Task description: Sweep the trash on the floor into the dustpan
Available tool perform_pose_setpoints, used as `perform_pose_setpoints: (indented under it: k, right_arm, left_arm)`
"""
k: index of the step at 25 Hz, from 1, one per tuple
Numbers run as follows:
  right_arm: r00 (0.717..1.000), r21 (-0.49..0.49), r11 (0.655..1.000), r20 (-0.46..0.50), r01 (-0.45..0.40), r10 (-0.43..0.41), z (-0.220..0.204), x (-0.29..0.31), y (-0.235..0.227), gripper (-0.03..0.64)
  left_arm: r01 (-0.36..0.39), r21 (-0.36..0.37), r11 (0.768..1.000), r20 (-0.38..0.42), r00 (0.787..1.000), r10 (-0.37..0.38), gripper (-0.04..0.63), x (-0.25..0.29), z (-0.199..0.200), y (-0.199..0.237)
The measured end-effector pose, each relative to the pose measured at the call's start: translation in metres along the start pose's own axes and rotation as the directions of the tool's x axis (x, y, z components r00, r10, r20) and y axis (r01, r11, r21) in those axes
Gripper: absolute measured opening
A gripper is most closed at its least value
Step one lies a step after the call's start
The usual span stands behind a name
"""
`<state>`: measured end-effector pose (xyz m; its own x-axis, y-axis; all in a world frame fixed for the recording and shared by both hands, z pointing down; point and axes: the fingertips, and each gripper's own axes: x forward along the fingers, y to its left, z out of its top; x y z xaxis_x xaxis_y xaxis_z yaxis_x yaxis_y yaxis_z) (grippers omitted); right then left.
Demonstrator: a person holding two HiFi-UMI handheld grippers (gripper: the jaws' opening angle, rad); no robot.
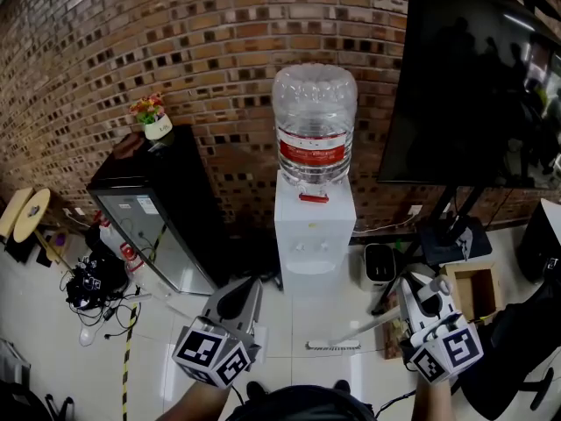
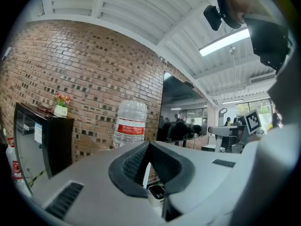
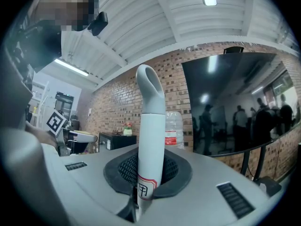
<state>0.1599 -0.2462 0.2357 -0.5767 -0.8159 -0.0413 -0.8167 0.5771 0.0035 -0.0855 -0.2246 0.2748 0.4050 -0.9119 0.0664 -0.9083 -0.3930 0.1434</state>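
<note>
My right gripper (image 1: pixel 419 296) is shut on the white broom handle (image 3: pixel 150 140), which stands upright between its dark pads (image 3: pixel 123 169). In the head view the handle (image 1: pixel 372 326) slants down left to the broom head (image 1: pixel 333 346), which rests on the white floor tiles in front of the water dispenser (image 1: pixel 314 226). My left gripper (image 1: pixel 235 303) is at lower left and points toward the dispenser. Its jaws (image 2: pixel 149 173) stand a narrow slit apart, with only background showing through. I see no dustpan and no distinct trash.
A black cabinet (image 1: pixel 149 200) carrying a small flower pot (image 1: pixel 156 121) stands at left, with tangled cables (image 1: pixel 92 288) on the floor beside it. A small white bin (image 1: pixel 379 264), a screen on a stand (image 1: pixel 482 77) and a cardboard box (image 1: pixel 472 289) are at right.
</note>
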Motion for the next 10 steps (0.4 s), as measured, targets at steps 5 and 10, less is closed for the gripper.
perform_pose_setpoints:
  k: [5, 10]
  right_arm:
    - [1.0, -0.029, 1.0, -0.001, 0.003, -0.003, 0.004, -0.001, 0.001, 0.037]
    - [1.0, -0.051, 0.999, 0.001, 0.001, -0.001, 0.003, -0.003, 0.002, 0.037]
  left_arm:
    - [-0.014, 0.008, 1.0, -0.018, 1.0, 0.014, 0.003, -0.001, 0.001, 0.0]
    - [-0.007, 0.04, 0.999, -0.036, 0.999, 0.008, 0.003, -0.001, 0.0, -0.01]
